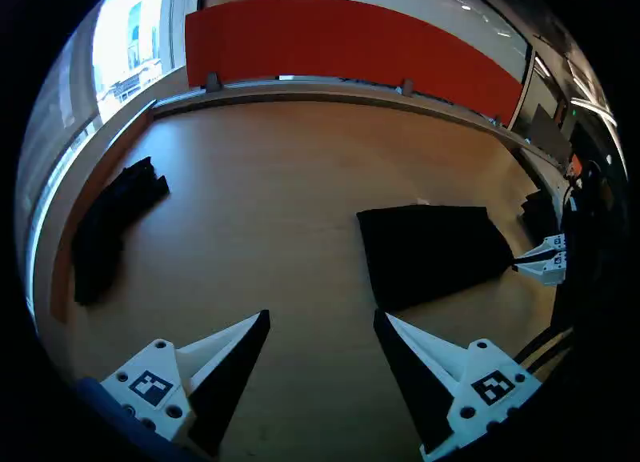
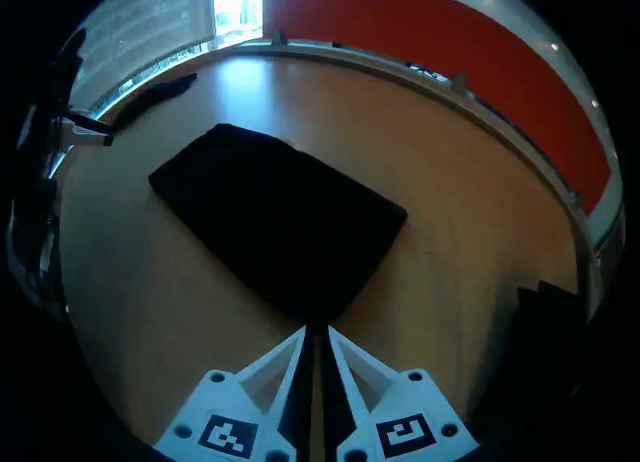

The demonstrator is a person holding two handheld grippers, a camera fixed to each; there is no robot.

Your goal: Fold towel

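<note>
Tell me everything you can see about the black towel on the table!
The black towel looks like soft, plain dark cloth with no pattern. It lies flat and smooth on the wooden table, in a neat four-cornered shape. One corner points straight at the right tongs, whose tips are closed together and seem to pinch that corner. Nothing else touches it.

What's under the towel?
The towel lies flat on the table, with bare wood showing around it. Whatever is beneath it is covered. The right gripper pinches its near corner.
</note>
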